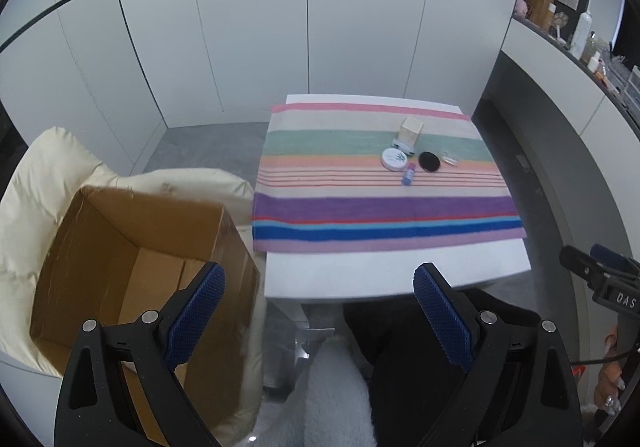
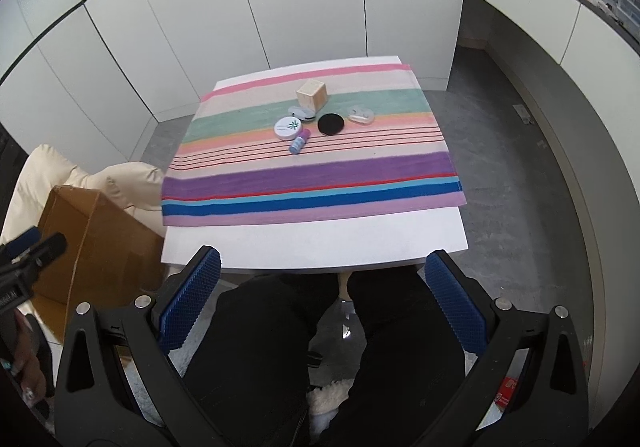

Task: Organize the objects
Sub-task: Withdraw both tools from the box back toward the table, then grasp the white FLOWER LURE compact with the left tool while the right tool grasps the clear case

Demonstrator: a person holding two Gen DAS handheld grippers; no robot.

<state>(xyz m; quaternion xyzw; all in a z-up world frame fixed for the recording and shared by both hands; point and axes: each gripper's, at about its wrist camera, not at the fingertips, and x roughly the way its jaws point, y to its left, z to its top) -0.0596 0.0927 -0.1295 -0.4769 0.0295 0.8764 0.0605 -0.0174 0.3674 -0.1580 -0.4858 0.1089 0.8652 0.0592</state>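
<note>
Tabletop point(image 2: 320, 243), white, w/ a striped towel point(image 2: 312, 175) over most of it; the near strip is bare. To its left, lower down, an open cardboard box point(image 1: 132, 247) sits on a cream cushion point(image 1: 36, 183), mouth tilted toward the viewer, looks empty as far as visible. Probably where the things go, though that's a guess.

Left claw point(image 1: 320, 311) and right claw point(image 2: 322, 299): both spread wide, gripping nothing, hanging over the person's lap short of the tabletop edge.

Items all cluster at the far-centre of the towel, around the green and peach stripes: wooden cube point(image 2: 312, 94) furthest back, a grey flat thing point(image 2: 301, 113) just in front, partly hidden. White round tin point(image 2: 288, 127) w/ leaf print, black disc point(image 2: 331, 124) beside it, clear plastic case point(image 2: 361, 115) to the right, small blue-purple tube point(image 2: 300, 142) nearest.

Step in hand, I'd say: reach & first pick. Take the tube first, since it's closest and unblocked; close across its narrow width, not lengthwise. Tin and grey thing touch, so approach from above to avoid nudging neighbours. Disc is flat and may need sliding to an edge.
</note>
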